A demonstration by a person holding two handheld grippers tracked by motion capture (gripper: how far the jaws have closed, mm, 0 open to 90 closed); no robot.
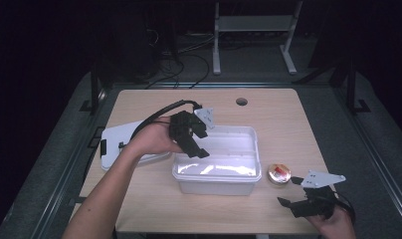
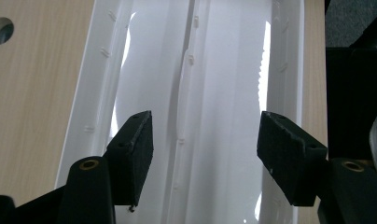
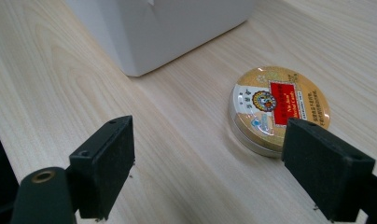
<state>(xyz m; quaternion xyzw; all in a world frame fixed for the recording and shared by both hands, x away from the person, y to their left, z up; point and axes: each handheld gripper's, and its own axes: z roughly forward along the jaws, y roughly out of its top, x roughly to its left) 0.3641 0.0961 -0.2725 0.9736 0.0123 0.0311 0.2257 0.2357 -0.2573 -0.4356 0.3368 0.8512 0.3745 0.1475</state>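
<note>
Hovering over the open white box (image 1: 216,167) at frame centre of the high view, the left gripper (image 1: 198,152) points down into it with jaws apart and nothing between them; the left gripper view shows bare white floor between its pads (image 2: 135,140). Likely placed there because the box is where something gets dropped, or it is just leaving after taking the lid off. Lid (image 1: 122,142) lies flat at left of the box, partly under the left forearm, out of the way so the opening stays free.

Right gripper (image 1: 291,204) sits low at lower right of the high view, jaws wide, empty. Tin (image 1: 279,174), small, round, gold with a red label, lies flat on the table (image 1: 154,209) just right of the box and up-left of this gripper. In the right gripper view the tin (image 3: 277,109) is ahead at right, partly behind the right pad, not touched. Jaws look lined up toward it, so probably a pending grab, then into the box. The tin is low and round, so the grip needs to go across its rim.
</note>
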